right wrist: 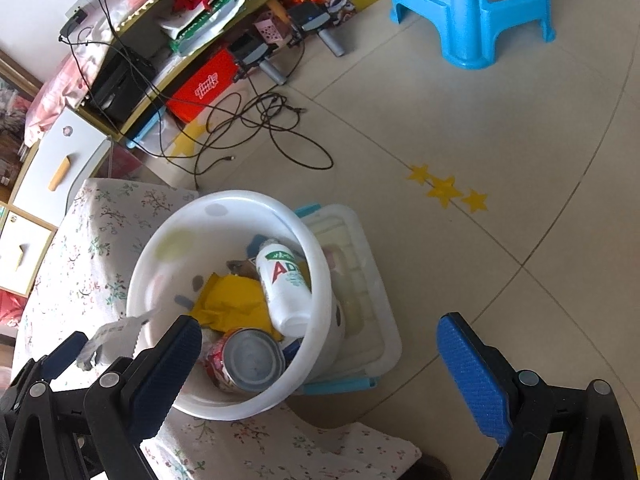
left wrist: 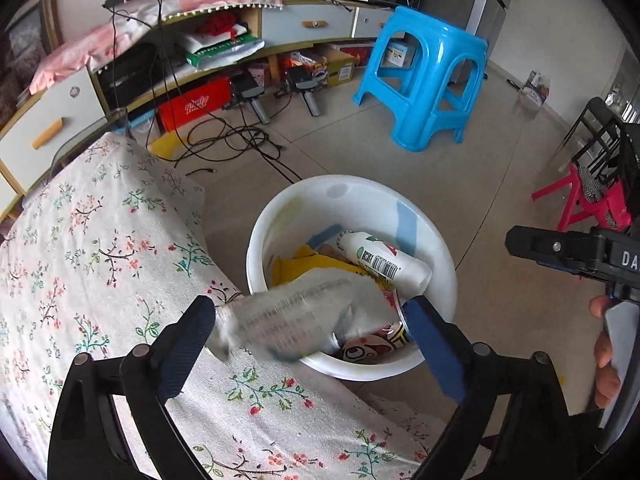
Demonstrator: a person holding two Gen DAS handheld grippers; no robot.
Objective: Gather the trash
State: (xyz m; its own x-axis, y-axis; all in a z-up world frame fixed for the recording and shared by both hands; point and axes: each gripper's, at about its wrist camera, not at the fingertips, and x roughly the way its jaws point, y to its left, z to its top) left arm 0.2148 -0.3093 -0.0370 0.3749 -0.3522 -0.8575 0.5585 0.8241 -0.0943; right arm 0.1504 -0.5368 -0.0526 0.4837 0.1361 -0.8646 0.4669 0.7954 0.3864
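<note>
A white bucket [left wrist: 440, 256] stands beside the floral-cloth table [left wrist: 100, 260] and holds a white bottle [left wrist: 384, 262], yellow paper [left wrist: 308, 264] and a printed can [left wrist: 372, 346]. My left gripper [left wrist: 312, 344] is open; a blurred clear wrapper [left wrist: 288, 316] lies between its pads, over the bucket's near rim. I cannot tell if it touches them. In the right wrist view the bucket [right wrist: 168, 240] holds the bottle [right wrist: 284, 284], paper [right wrist: 232, 300] and can [right wrist: 248, 360]. My right gripper [right wrist: 320, 364] is open and empty above the bucket's right side. The wrapper [right wrist: 116, 336] shows at the left.
A blue stool [left wrist: 432, 76] stands on the tiled floor beyond the bucket. Black cables [left wrist: 240, 140] lie in front of a low cabinet [left wrist: 168, 60]. A red stool [left wrist: 592, 200] is at the right. A clear lidded box [right wrist: 360, 292] sits under the bucket.
</note>
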